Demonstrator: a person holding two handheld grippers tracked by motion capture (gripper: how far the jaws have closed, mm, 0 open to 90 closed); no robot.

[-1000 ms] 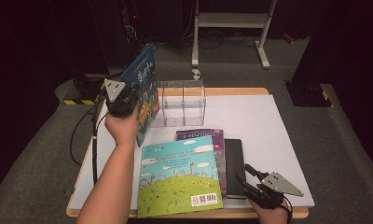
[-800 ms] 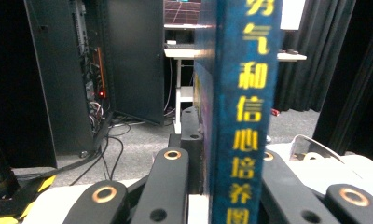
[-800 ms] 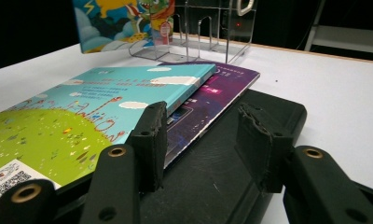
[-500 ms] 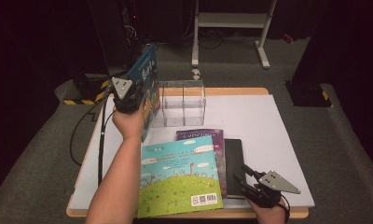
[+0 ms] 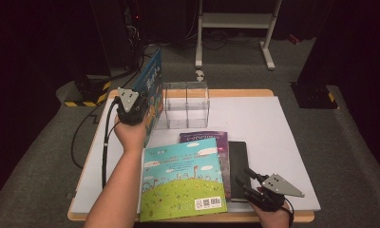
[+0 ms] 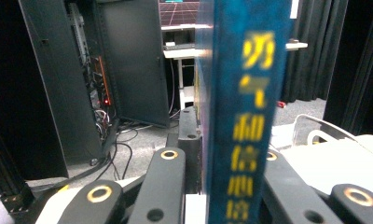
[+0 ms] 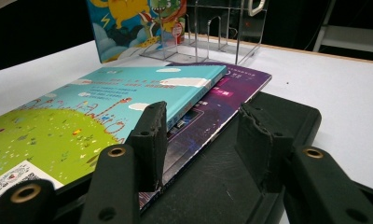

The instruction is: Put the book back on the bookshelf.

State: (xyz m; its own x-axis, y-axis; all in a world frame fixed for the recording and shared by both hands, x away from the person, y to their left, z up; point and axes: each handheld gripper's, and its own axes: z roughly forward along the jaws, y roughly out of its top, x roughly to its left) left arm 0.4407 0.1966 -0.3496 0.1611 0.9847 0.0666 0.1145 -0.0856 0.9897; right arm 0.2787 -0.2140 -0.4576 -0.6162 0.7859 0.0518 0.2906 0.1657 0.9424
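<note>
A blue picture book [image 5: 153, 85] stands on edge at the table's far left, right beside a clear acrylic book holder [image 5: 185, 104]. My left gripper [image 5: 143, 99] is shut on its spine [image 6: 243, 116]; the jaws have just been easing open a little, with the book still between them. A teal and green book [image 5: 181, 180] lies flat at the front, on top of a purple book [image 5: 217, 138]. A black notebook [image 5: 239, 161] lies to their right. My right gripper [image 5: 242, 179] rests low over the notebook [image 7: 222, 182], open, with nothing between its fingers [image 7: 152, 135].
The white table top [image 5: 273, 128] is bare to the right of the books. A black cable trails from the left gripper off the table's left edge. A white metal stand [image 5: 235, 21] and dark equipment racks [image 6: 82, 79] stand on the floor beyond the table.
The left hand has shifted slightly with the blue book, which stays beside the clear holder. The right gripper has not moved.
</note>
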